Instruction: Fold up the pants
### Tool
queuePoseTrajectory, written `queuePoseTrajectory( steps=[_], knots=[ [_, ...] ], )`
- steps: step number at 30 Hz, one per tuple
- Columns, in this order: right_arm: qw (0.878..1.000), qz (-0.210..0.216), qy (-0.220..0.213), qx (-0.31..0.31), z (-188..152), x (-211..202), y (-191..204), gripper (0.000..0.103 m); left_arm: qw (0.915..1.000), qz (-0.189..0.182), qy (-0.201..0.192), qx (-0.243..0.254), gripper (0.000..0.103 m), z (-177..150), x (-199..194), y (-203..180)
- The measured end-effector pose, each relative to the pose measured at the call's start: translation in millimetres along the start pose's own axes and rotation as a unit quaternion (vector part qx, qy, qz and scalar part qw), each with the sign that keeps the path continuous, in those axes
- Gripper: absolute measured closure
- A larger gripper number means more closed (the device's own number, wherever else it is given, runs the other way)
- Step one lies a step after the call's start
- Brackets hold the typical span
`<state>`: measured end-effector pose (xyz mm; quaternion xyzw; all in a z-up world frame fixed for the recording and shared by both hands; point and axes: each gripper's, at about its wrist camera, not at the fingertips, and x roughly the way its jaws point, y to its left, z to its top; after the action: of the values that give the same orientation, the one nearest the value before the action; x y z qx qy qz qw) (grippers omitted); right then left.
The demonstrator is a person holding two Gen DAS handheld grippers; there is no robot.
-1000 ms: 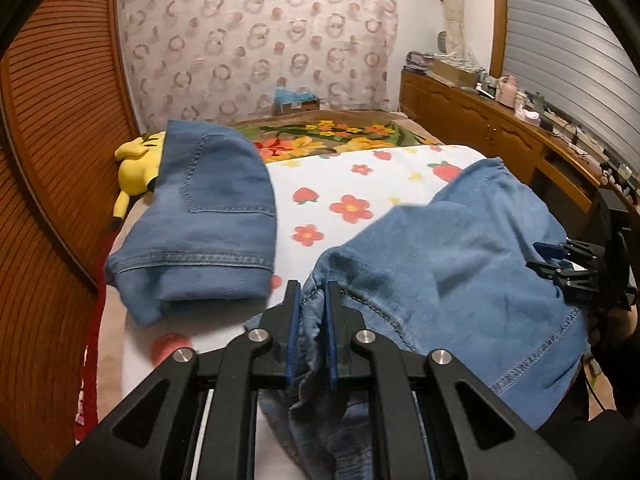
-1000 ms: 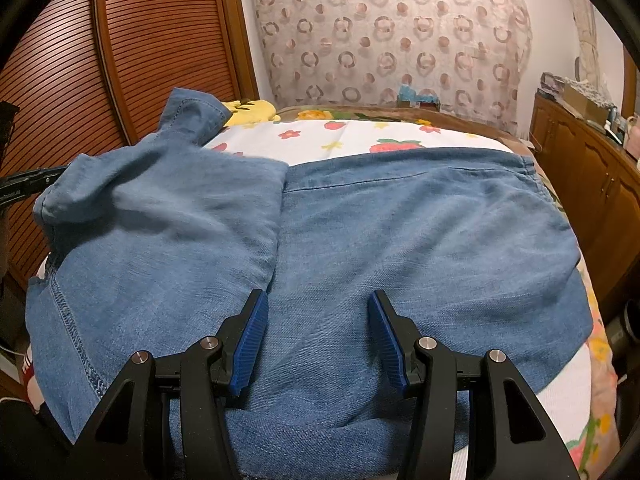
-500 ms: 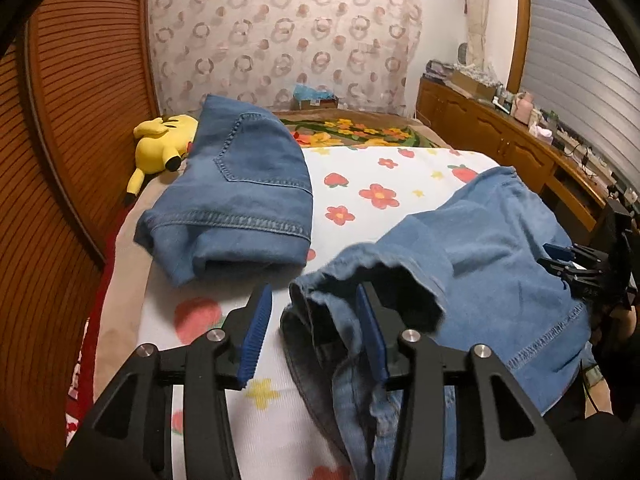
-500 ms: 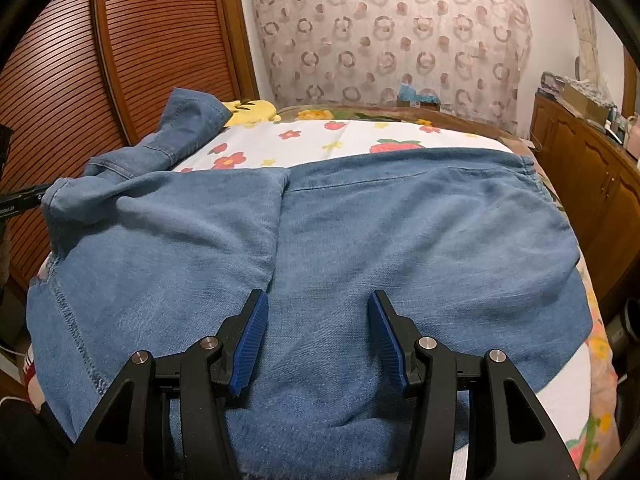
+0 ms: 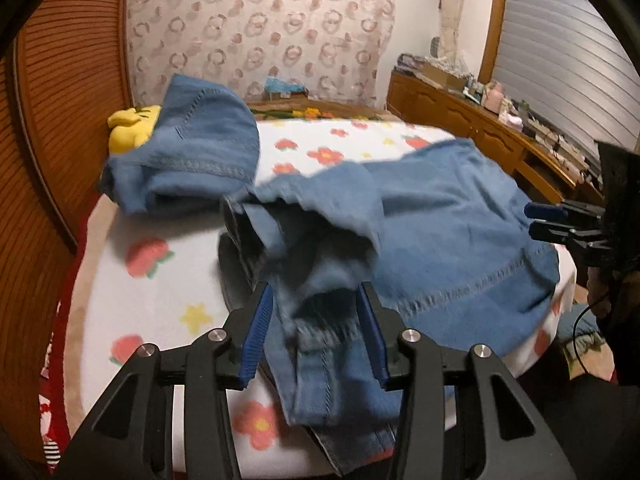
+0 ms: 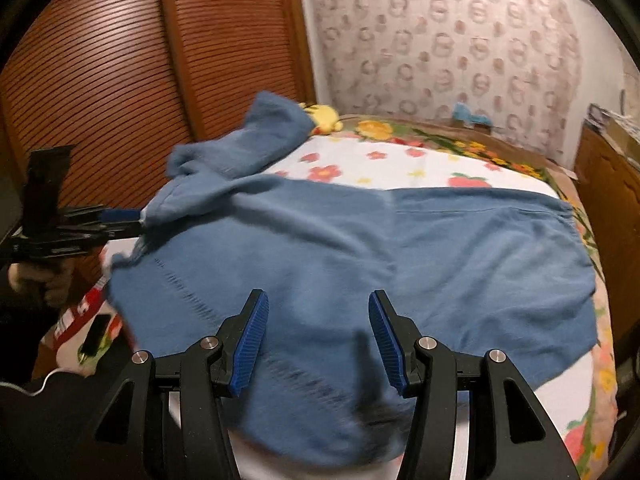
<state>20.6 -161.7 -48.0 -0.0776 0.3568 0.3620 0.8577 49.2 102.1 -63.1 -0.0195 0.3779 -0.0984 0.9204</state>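
Denim pants (image 6: 360, 264), blue, spread across the near half of a bed (image 6: 400, 164) covered in a white floral sheet; waist end rumpled at 7 o'clock in the left wrist view, one leg lying flat toward 3 o'clock in the right wrist view. Second denim item (image 5: 200, 160), already folded, at 10 o'clock on the bed beside a yellow plush toy (image 5: 128, 128), well apart from the work. Step in hand, by judgement: a first fold has been laid and the bunched edge now needs squaring. Done well, this means taking the loose hem and waistband at two matched corners, lifting only enough to clear the sheet, drawing the cloth taut between the hands, and laying seam over seam so no pleat is trapped beneath. Left gripper (image 5: 316, 328): jaws parted to a middling gap, having just opened and stopped; crumpled denim sits between the blue pads (image 5: 256, 332), but they do not appear to press on it, so nothing is held. Right gripper (image 6: 316, 340): jaws likewise standing apart at a middling gap, hovering over the flat denim at 6 o'clock, holding nothing; contact with the cloth below cannot be told. Motion blur softens both views.
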Motion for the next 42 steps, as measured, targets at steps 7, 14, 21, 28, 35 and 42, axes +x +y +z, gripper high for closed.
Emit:
queuePoseTrajectory(
  steps=[7,14,21,28,35,42],
  knots=[
    [0.999,-0.009,0.031,-0.029,-13,9,24,0.049,0.9998,0.009,-0.012,-0.011,0.058,-7,-14,5],
    [0.998,-0.023,0.048,-0.039,-17,11,25,0.049,0.9999,-0.007,-0.008,-0.003,0.059,-14,-14,-1],
    [0.997,-0.022,0.063,-0.043,-17,19,26,0.076,0.9998,0.001,0.021,0.003,0.087,-27,4,-7],
    [0.999,-0.026,0.032,-0.034,-15,4,11,0.103,0.9997,-0.012,-0.013,0.014,0.102,-21,-27,-13],
    [0.999,-0.025,0.013,-0.025,-19,-12,5,0.103,0.999,-0.005,-0.035,0.027,0.103,-13,-53,-18],
    [1.0,-0.015,0.013,-0.016,-24,-6,9,0.103,1.0,0.002,-0.003,0.007,0.065,-16,-28,-7]
  ],
)
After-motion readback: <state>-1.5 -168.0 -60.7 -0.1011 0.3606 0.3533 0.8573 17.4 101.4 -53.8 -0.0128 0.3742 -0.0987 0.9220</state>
